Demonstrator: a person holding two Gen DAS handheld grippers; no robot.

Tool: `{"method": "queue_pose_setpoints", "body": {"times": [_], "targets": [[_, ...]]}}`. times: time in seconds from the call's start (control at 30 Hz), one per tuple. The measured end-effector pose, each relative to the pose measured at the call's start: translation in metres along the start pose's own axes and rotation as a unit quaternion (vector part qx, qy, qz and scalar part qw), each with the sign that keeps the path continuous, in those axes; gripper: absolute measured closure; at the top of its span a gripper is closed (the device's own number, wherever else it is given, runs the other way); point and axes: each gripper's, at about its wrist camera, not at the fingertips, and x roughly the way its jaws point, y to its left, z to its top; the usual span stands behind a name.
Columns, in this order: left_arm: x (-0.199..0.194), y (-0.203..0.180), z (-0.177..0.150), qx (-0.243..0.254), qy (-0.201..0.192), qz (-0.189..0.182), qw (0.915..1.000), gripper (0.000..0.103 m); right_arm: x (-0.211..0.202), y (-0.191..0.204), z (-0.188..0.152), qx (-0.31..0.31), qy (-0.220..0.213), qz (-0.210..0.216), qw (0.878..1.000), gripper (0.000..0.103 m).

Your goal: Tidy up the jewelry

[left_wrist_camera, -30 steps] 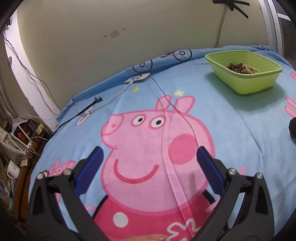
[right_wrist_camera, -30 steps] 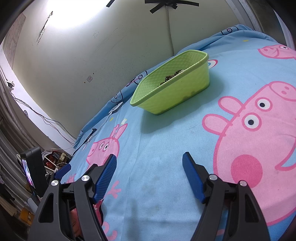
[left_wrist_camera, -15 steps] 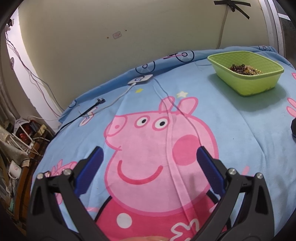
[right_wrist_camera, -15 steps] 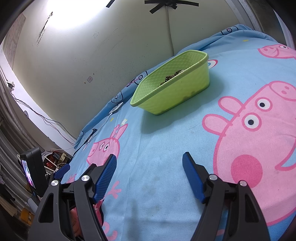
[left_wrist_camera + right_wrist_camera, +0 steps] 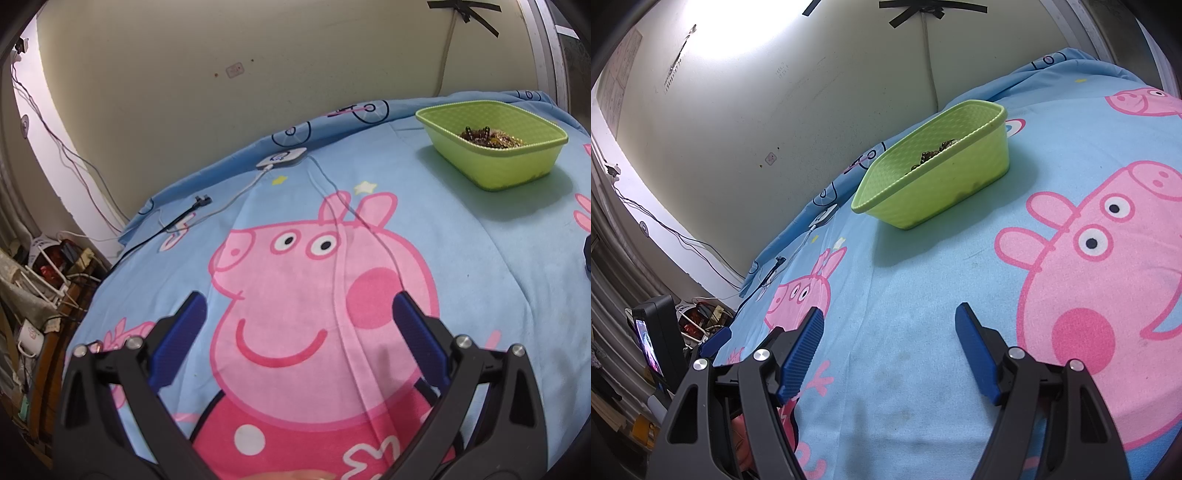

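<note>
A light green plastic bin [image 5: 495, 147] sits at the far right of the bed; it also shows in the right wrist view [image 5: 934, 177]. A tangle of dark and gold jewelry [image 5: 487, 136] lies inside it, and a little of it peeks over the rim in the right wrist view [image 5: 932, 155]. My left gripper [image 5: 297, 308] is open and empty over the pink pig print, well short of the bin. My right gripper [image 5: 889, 319] is open and empty above the blue sheet in front of the bin.
A blue cartoon-pig sheet [image 5: 480, 258] covers the bed. A white charger puck [image 5: 282, 158] with a cable and a black cable [image 5: 184, 214] lie near the far edge by the wall. Cluttered shelves [image 5: 40, 266] stand left of the bed. A phone [image 5: 648, 343] stands at the left.
The left gripper has tilted or drawn back slightly, so the bin and the pig print sit lower in its view. The right gripper has not moved.
</note>
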Motion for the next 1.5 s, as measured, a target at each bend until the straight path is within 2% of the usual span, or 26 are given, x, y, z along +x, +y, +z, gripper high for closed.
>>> {"method": "queue_pose_setpoints", "body": {"times": [0.47,1.0,1.5], "targets": [[0.001,-0.002,-0.003,0.0,0.005,-0.004,1.0,0.006,0.001,-0.001,0.003,-0.001,-0.003,0.0,1.0,0.048],[0.005,-0.01,-0.007,0.014,0.03,-0.046,0.9984,0.006,0.004,0.001,0.004,-0.003,-0.009,-0.011,1.0,0.048],[0.007,-0.013,-0.007,0.024,0.033,-0.048,0.998,0.006,0.004,0.001,0.003,-0.003,-0.009,-0.011,1.0,0.048]]}}
